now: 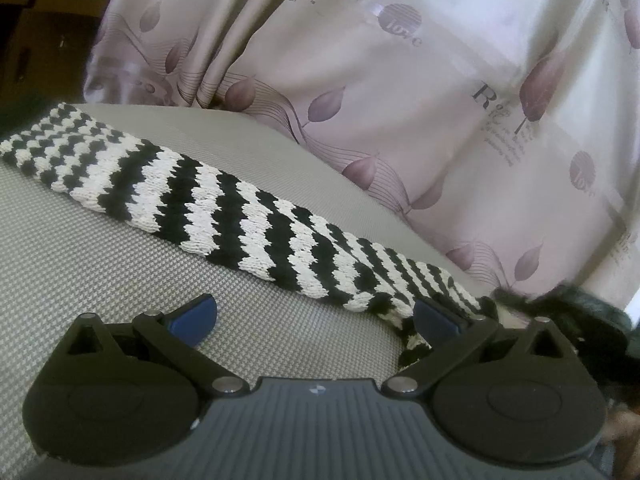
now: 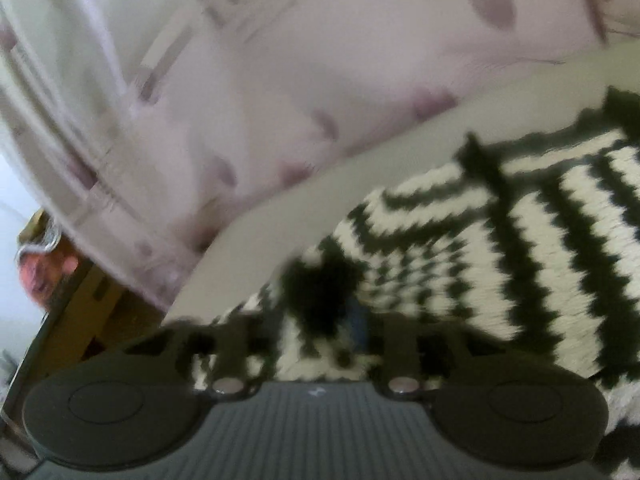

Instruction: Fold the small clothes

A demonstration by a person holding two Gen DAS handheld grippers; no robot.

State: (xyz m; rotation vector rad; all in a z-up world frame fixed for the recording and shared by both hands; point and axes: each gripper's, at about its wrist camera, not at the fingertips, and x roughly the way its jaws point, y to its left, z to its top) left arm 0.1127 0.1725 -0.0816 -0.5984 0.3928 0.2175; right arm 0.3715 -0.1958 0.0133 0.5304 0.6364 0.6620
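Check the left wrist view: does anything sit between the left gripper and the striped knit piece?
Nothing visible does. The left gripper is open over the bare grey surface, and the striped knit piece lies just ahead, its near end already beside the right-hand finger.

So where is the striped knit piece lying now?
In the left wrist view the striped knit piece lies flat on the grey checked surface, running diagonally before the leaf-print curtain.

Both wrist views look low and close across the striped knit [image 1: 224,208], sharing the curtain [image 1: 400,92] behind.
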